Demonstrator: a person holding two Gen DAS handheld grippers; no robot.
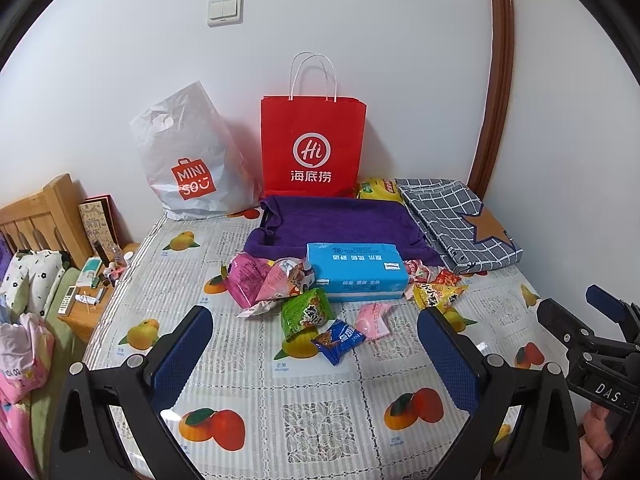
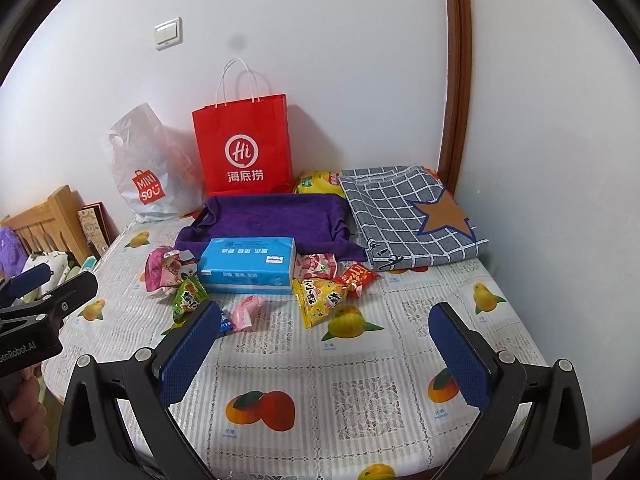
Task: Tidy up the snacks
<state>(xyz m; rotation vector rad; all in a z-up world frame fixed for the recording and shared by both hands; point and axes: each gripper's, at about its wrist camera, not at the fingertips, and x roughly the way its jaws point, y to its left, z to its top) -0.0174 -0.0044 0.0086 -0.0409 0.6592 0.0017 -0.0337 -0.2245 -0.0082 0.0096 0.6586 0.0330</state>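
Observation:
Small snack packets lie scattered around a blue tissue pack (image 1: 357, 270) (image 2: 248, 264) mid-table: a green packet (image 1: 306, 314) (image 2: 188, 298), a blue one (image 1: 338, 340), a pink one (image 1: 372, 320) (image 2: 246, 312), a yellow one (image 1: 438, 294) (image 2: 320, 298), a red one (image 2: 357, 277) and a pink bag (image 1: 248, 280) (image 2: 160, 272). My left gripper (image 1: 316, 356) hovers open just short of the packets. My right gripper (image 2: 326, 350) is open too, over bare tablecloth to the right of them. Each gripper shows at the edge of the other's view.
A purple fabric tray (image 1: 336, 224) (image 2: 276, 218) sits behind the tissues. A red paper bag (image 1: 312, 144) (image 2: 244, 148) and white plastic bag (image 1: 188, 160) (image 2: 148, 168) stand against the wall. Folded checked cloth (image 1: 460, 224) (image 2: 412, 216) lies at right. A cluttered wooden nightstand (image 1: 92, 296) is left.

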